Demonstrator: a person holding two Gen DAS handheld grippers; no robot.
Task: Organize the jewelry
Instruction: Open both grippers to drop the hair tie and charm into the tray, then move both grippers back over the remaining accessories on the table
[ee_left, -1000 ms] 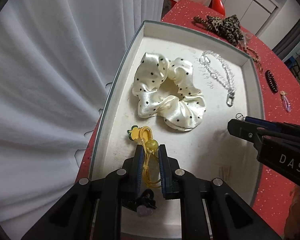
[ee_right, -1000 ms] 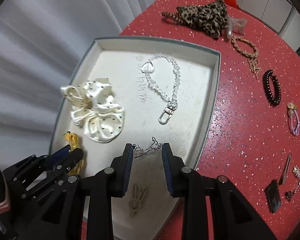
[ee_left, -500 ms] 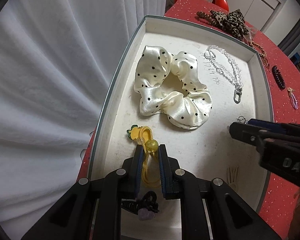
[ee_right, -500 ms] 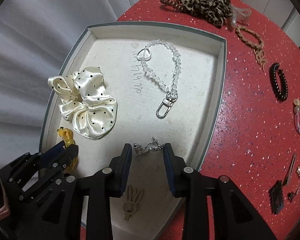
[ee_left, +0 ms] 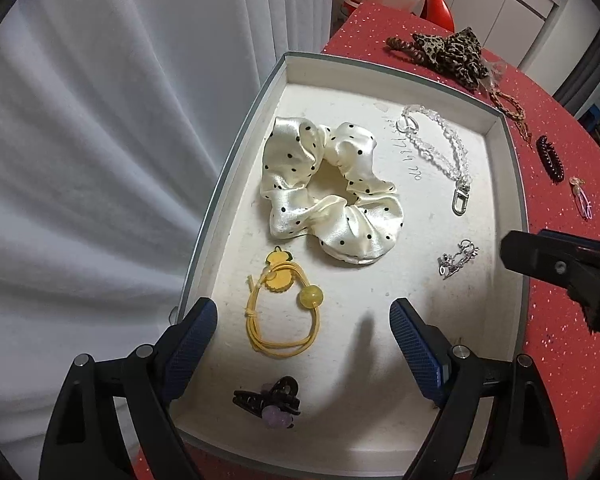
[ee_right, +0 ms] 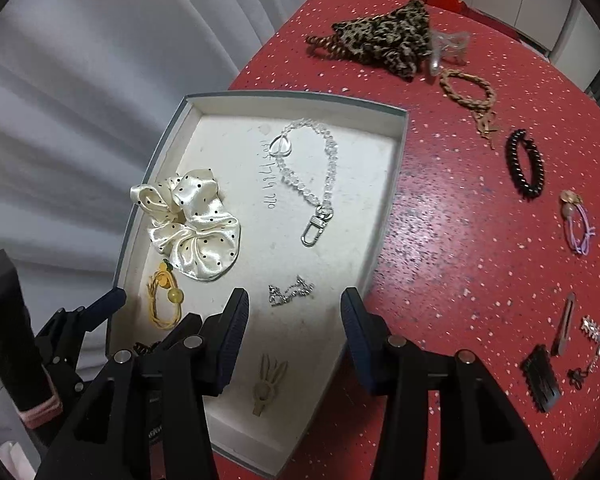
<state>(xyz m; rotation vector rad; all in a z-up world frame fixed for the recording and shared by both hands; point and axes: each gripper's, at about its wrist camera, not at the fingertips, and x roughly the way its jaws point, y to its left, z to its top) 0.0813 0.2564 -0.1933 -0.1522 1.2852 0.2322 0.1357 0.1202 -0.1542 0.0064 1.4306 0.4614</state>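
Observation:
Over the near end of the white tray [ee_left: 236, 160], my left gripper [ee_left: 302, 312] is opening its jaws wide. The yellow hair tie [ee_left: 260, 336] with its bead lies loose on the tray floor between them, touched by neither pad. My right gripper [ee_right: 295, 300] hangs over the tray's right side [ee_right: 400, 152], jaws also opening, with the small silver chain [ee_right: 291, 295] lying free just beyond its tips. A cream polka-dot scrunchie [ee_left: 332, 200], a clear bead chain [ee_left: 436, 148], a black claw clip [ee_left: 268, 402] and a beige rabbit clip [ee_right: 266, 384] rest in the tray.
On the red table to the right of the tray lie a leopard scrunchie [ee_right: 388, 40], a braided bracelet [ee_right: 466, 88], a black spiral tie [ee_right: 526, 168], a purple tie [ee_right: 578, 224] and dark clips [ee_right: 542, 376]. A white curtain [ee_left: 100, 160] hangs at the left.
My left jaws have sprung open and let go of the yellow hair tie, which now lies spread on the tray floor. The right jaws have widened and lifted slightly from the silver chain.

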